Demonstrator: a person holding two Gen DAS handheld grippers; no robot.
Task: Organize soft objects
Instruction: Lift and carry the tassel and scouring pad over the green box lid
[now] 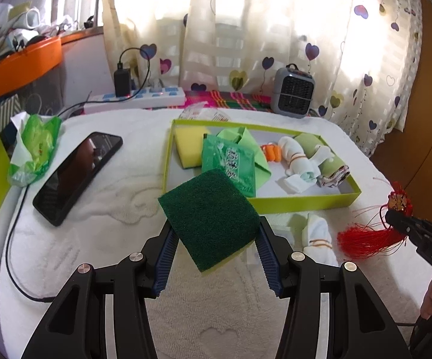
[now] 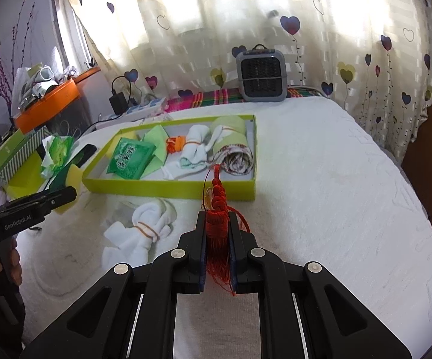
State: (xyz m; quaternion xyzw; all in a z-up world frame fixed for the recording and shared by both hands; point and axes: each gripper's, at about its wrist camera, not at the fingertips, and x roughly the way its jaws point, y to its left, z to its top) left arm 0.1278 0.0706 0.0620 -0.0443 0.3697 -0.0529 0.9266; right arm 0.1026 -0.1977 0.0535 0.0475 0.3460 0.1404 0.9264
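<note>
- white towel-covered table [image 1: 126, 185] stood before heart-print curtains [image 1: 305, 30], carrying a lime tray [image 1: 305, 202] of soft items.
- left tool [image 1: 214, 236] pinched a green scouring sponge [image 1: 210, 215] between its pads, lifted just short of the tray's near wall.
- right tool [image 2: 217, 239] was pressed together on a red tassel [image 2: 216, 227], held above the table near the tray.
- a banded white sock roll [image 2: 139, 233] lay on the towel between both tools.

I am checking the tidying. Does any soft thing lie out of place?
Yes. One white sock bundle lies on the towel outside the green tray, while a similar bundle is already inside. The sponge and tassel are held in grippers.
</note>
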